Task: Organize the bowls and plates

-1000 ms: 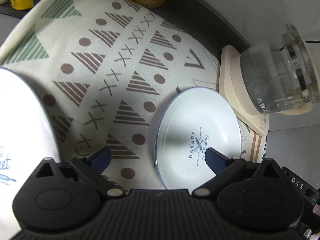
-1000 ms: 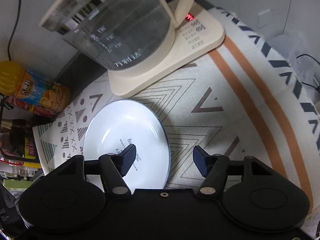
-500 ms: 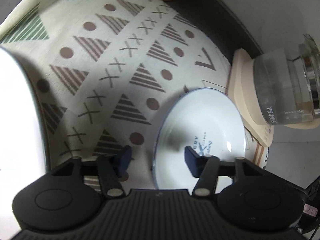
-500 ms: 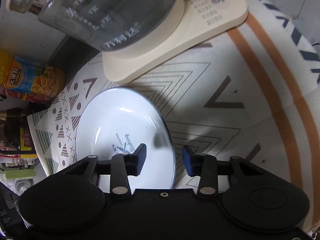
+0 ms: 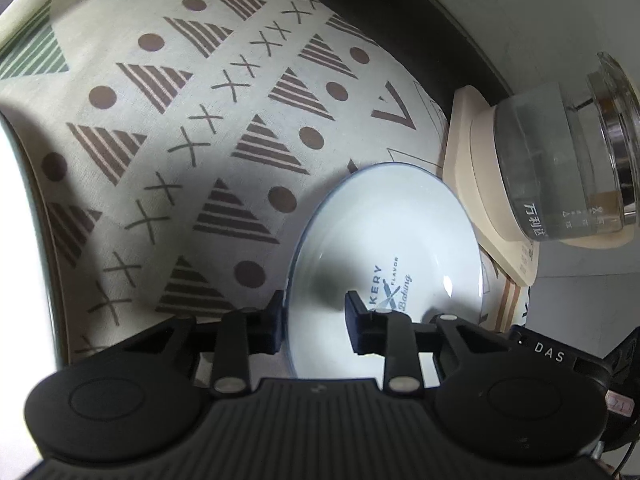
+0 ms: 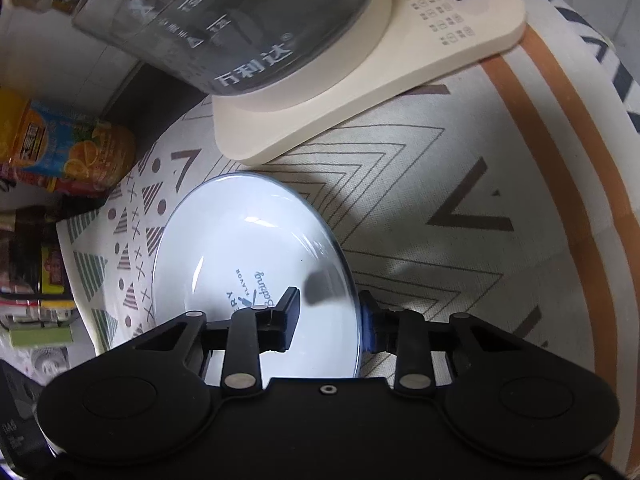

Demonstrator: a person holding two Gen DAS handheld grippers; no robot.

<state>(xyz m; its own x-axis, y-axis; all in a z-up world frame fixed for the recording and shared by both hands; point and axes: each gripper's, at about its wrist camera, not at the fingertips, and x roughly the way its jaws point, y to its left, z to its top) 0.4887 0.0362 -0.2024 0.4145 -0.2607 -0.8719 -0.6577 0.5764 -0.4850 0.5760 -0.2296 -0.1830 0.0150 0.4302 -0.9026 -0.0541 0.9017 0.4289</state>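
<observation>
A small white plate [image 5: 384, 240] with a blue rim and "BAKERY" print lies on the patterned cloth; it also shows in the right wrist view [image 6: 248, 264]. My left gripper [image 5: 314, 320] straddles its left rim, jaws narrowed on the edge. My right gripper [image 6: 330, 320] straddles its right rim, jaws close on the edge. A larger white plate [image 5: 20, 280] fills the left edge of the left wrist view.
A glass kettle [image 5: 560, 168] on a cream base [image 6: 360, 80] stands just behind the small plate. An orange drink bottle [image 6: 60, 148] and jars [image 6: 32, 272] stand at the back left. The patterned cloth [image 5: 180, 120] covers the table.
Both grippers have moved down onto the small plate's opposite rims and their jaws have closed in around the edges.
</observation>
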